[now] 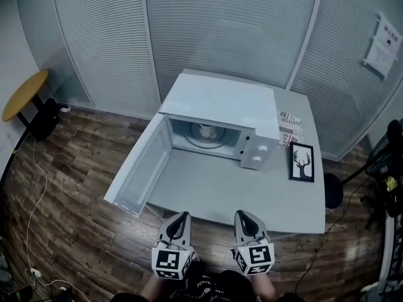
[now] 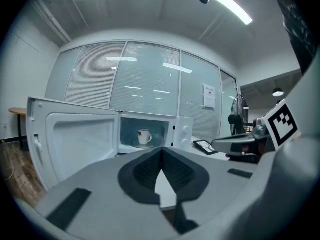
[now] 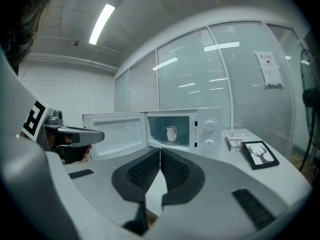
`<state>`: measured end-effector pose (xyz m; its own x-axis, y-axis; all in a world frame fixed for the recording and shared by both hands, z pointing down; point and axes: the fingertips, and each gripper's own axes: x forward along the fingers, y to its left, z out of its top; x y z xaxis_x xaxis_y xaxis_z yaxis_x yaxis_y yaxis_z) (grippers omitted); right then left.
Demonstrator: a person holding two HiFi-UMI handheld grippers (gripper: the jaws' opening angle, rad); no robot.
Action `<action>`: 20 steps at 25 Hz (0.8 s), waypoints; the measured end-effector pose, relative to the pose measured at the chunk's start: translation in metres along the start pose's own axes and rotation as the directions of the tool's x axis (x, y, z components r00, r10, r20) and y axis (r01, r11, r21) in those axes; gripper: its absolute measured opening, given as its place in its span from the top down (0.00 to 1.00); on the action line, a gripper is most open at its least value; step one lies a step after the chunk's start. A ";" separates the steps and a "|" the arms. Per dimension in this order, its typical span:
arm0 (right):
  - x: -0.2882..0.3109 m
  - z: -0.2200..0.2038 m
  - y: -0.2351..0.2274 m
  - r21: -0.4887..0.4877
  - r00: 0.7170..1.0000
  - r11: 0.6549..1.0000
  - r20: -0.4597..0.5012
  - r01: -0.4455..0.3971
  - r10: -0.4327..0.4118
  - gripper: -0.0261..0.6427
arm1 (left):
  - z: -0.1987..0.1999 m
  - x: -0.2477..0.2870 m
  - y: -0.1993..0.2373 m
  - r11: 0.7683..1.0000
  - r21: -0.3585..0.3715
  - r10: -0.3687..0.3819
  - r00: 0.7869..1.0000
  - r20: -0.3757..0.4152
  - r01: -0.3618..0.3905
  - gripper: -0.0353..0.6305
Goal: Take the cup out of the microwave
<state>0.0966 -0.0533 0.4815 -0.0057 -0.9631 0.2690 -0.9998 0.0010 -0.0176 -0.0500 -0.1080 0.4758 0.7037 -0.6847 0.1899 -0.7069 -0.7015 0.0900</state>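
jaws of the left gripper (image 1: pixel 182 218) and the right gripper (image 1: pixel 243 215) were closed on nothing, side by side off the near edge of the tabletop (image 1: pixel 214 194), well apart from the one white cup (image 1: pixel 205 131), which stood upright on the turntable inside the one microwave (image 1: pixel 220 99) toward the far edge, its door (image 1: pixel 135 172) swung open past the left edge. the cup looked like glazed ceramic, so probably stiff, smooth, fairly light and breakable; pinching its wall over the rim, or its small handle, seemed the safest hold. one framed picture (image 1: pixel 302 163) and one printed box (image 1: pixel 290 128) lay near the right edge
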 end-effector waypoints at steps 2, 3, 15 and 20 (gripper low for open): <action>0.010 0.003 0.003 0.005 1.000 1.000 0.003 0.015 -0.015 0.95 | 0.001 0.008 0.008 1.000 0.000 -0.014 1.000 -0.002 0.014 0.94; 0.014 0.004 0.003 0.006 1.000 1.000 0.003 0.020 -0.020 0.95 | 0.002 0.011 0.012 1.000 -0.001 -0.017 1.000 -0.003 0.017 0.94; 0.063 0.007 -0.009 0.009 1.000 1.000 -0.017 0.003 -0.003 0.95 | 0.009 0.039 0.033 1.000 0.002 0.000 1.000 0.007 0.000 0.94; 0.090 0.015 -0.017 0.000 0.999 1.000 -0.027 -0.020 0.020 0.95 | 0.012 0.055 0.044 1.000 -0.007 0.028 1.000 0.000 -0.028 0.94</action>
<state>0.1137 -0.1443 0.4912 -0.0260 -0.9552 0.2948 -0.9995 0.0202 -0.0229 -0.0412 -0.1792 0.4783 0.6835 -0.7041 0.1925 -0.7269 -0.6806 0.0913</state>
